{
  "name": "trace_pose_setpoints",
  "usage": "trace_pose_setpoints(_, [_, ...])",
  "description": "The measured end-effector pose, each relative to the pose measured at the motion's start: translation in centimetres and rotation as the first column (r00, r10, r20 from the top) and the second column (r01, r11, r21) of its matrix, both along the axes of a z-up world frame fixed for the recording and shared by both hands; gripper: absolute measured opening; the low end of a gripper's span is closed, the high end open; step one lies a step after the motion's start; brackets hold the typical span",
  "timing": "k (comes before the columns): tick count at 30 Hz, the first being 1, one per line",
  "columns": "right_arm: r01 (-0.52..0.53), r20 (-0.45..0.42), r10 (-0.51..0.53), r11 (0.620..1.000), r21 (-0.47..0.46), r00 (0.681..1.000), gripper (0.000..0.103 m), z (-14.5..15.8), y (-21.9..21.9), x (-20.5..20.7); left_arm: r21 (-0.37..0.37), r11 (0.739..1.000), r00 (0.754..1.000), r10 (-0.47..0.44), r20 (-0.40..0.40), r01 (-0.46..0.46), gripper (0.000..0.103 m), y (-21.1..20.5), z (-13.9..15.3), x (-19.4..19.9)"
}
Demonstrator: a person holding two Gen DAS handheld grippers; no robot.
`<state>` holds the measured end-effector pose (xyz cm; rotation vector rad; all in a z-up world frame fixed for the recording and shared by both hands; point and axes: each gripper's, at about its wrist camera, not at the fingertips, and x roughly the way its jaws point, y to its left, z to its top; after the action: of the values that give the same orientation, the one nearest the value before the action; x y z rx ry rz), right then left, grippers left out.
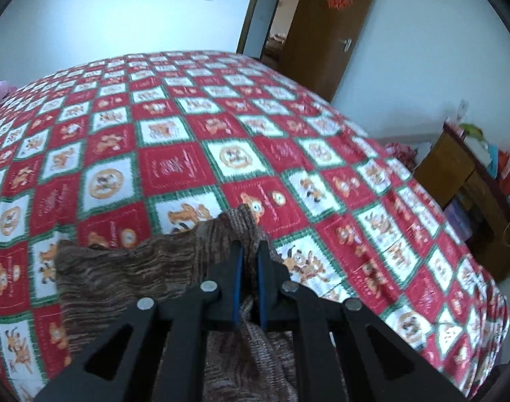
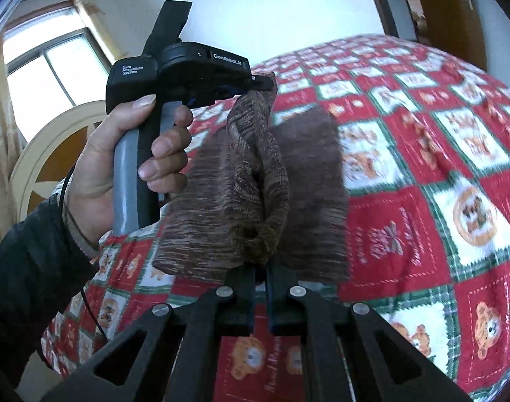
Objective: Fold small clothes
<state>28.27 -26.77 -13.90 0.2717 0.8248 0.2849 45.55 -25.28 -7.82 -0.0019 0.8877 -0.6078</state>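
Observation:
A small brown knitted garment (image 1: 147, 268) hangs between both grippers above the bed. My left gripper (image 1: 250, 246) is shut on one edge of it; the cloth bunches between the fingers and drapes down to the left. In the right wrist view the same garment (image 2: 255, 181) hangs in a fold, and my right gripper (image 2: 261, 268) is shut on its lower edge. The left gripper (image 2: 266, 82), held in a hand, pinches the garment's upper corner there.
The bed carries a red, white and green checked quilt (image 1: 221, 127) with cartoon prints. A brown door (image 1: 328, 30) stands open at the back. A wooden cabinet (image 1: 456, 181) with clutter sits right of the bed. A window (image 2: 50, 63) is at left.

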Motion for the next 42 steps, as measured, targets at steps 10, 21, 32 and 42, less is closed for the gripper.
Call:
trace_pose_setpoints(10, [0.059, -0.092, -0.051, 0.995, 0.079, 0.994, 0.004, -2.5, -3.3, 1.1, 0.023, 0.998, 0.999, 0.052, 0.002, -0.052, 0.057, 1.7, -0.7, -2.5])
trace_pose_setpoints(21, [0.208, 0.084, -0.203, 0.976, -0.064, 0.976, 0.065, 2.4, -3.8, -0.6, 0.021, 0.989, 0.988, 0.145, 0.046, -0.146, 0.079, 13.1, -4.3, -7.3])
trace_pose_setpoints(32, [0.08, -0.043, -0.084, 0.992, -0.1, 0.996, 0.036, 1.6, 0.9, 15.2, -0.05, 0.99, 0.99, 0.137, 0.033, -0.135, 0.094, 13.5, -6.2, -8.3])
trace_pose_setpoints(42, [0.162, -0.029, -0.172, 0.964, -0.211, 0.985, 0.006, -0.5, -0.9, 15.7, -0.01, 0.993, 0.993, 0.119, -0.014, -0.119, 0.102, 13.1, -7.2, -7.9])
